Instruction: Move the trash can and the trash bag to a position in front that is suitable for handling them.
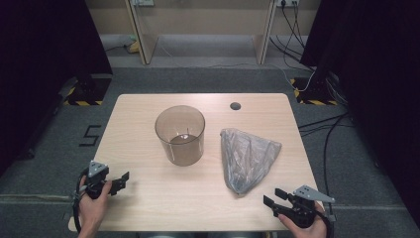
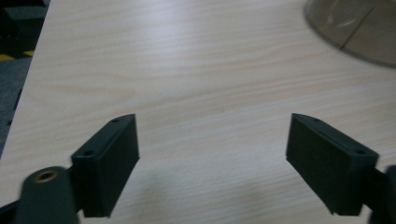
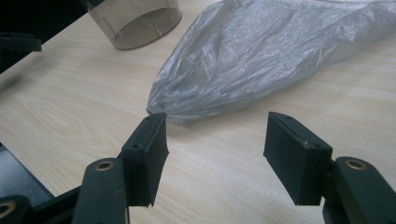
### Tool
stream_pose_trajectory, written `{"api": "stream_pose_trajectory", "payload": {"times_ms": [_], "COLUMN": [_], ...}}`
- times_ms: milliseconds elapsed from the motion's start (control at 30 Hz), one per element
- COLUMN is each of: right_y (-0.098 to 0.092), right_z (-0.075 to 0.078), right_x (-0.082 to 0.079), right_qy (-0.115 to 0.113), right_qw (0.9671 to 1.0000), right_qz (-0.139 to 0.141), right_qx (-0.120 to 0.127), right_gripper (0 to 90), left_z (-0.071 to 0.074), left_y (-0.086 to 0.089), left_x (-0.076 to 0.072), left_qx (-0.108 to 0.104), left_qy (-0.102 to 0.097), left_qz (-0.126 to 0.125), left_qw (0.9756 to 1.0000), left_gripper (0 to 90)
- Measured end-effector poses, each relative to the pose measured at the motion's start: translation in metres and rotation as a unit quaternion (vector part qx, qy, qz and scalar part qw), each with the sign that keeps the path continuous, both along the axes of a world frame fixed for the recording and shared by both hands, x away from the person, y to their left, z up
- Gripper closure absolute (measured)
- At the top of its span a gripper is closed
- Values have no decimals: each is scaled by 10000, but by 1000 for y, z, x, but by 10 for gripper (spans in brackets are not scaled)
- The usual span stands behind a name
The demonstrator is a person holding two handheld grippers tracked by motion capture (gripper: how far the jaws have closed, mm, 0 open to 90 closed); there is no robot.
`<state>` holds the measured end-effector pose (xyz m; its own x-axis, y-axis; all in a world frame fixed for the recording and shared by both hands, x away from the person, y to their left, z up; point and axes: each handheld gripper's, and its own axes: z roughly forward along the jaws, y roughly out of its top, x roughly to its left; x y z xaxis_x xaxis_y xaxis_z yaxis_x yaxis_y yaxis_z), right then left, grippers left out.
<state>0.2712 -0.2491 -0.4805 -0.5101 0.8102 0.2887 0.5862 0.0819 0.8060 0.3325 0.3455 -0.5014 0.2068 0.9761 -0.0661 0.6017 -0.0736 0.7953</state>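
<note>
A smoky transparent bin (image 1: 180, 134) stands upright in the middle of the wooden table (image 1: 148, 198); its base edge (image 2: 355, 28) and lower wall (image 3: 135, 21) show in the gripper views. To its right lies a crumpled grey plastic bag (image 1: 246, 158), flattened to a point toward the front (image 3: 261, 56). My left gripper (image 1: 120, 182) rests open at the table's front left corner, with bare wood between its jaws (image 2: 212, 158). My right gripper (image 1: 274, 197) is open at the front right, just short of the bag's tip, nothing between its jaws (image 3: 215, 149).
A small dark round hole (image 1: 235, 105) sits near the table's far edge. Grey carpet surrounds the table, with cables (image 1: 327, 124) on the floor at the right and a wooden shelf frame (image 1: 203, 29) behind. Black curtains hang at both sides.
</note>
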Motion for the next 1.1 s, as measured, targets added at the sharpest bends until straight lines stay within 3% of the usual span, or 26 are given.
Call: {"api": "stream_pose_trajectory", "payload": {"times_ms": [33, 67, 133, 333, 400, 433, 467, 500, 600, 633, 667, 800, 900, 933, 967, 1000, 1033, 1067, 1100], "right_y": [0, 4, 11, 40, 60, 60, 74, 74, 94, 94, 103, 117, 124, 124, 124, 121, 121, 118, 118], "right_z": [0, 2, 5, 11, 14, 14, 14, 14, 12, 12, 7, -2, -9, -12, -12, -13, -13, -14, -14], "right_x": [0, 1, 3, 12, 19, 19, 27, 27, 43, 43, 51, 59, 63, 63, 63, 61, 61, 59, 59], "right_qy": [0, -49, -100, -219, -289, -289, -305, -305, -305, -305, -243, -129, 20, 114, 114, 172, 172, 228, 228], "right_qw": [10000, 10000, 9998, 9981, 9964, 9964, 9951, 9951, 9909, 9909, 9883, 9847, 9796, 9781, 9781, 9771, 9771, 9770, 9770], "right_qz": [0, 27, 102, 377, 499, 499, 551, 551, 597, 597, 658, 821, 951, 1013, 1013, 1001, 1001, 1004, 1004], "right_qx": [0, -71, -166, -424, -625, -625, -766, -766, -1168, -1168, -1356, -1534, -1770, -1814, -1814, -1870, -1870, -1868, -1868], "right_gripper": [394, 392, 391, 398, 407, 407, 408, 408, 405, 405, 402, 412, 504, 575, 575, 666, 666, 765, 765], "left_z": [0, 6, 10, 23, 23, 23, 22, 22, 20, 20, 19, 20, 19, 19, 19, 18, 18, 18, 18], "left_y": [0, -7, -14, -35, -45, -45, -53, -53, -65, -65, -69, -75, -79, -79, -79, -80, -80, -80, -80], "left_x": [0, -5, -8, -19, -22, -22, -23, -23, -23, -23, -22, -22, -22, -21, -21, -21, -21, -20, -20], "left_qx": [0, -230, -303, -235, -241, -241, -292, -292, -311, -311, -353, -312, -301, -311, -311, -304, -304, -297, -297], "left_qy": [0, -136, -219, -549, -581, -581, -551, -551, -438, -438, -447, -441, -461, -447, -447, -457, -457, -470, -470], "left_qz": [0, -74, -172, -301, -426, -426, -647, -647, -1073, -1073, -1192, -1291, -1342, -1366, -1366, -1394, -1394, -1402, -1402], "left_qw": [10000, 9996, 9992, 9978, 9971, 9971, 9960, 9960, 9928, 9928, 9912, 9902, 9894, 9891, 9891, 9887, 9887, 9886, 9886], "left_gripper": [138, 152, 150, 151, 151, 151, 162, 191, 192, 187, 182, 156, 149, 149, 148, 148, 147, 147, 147]}}
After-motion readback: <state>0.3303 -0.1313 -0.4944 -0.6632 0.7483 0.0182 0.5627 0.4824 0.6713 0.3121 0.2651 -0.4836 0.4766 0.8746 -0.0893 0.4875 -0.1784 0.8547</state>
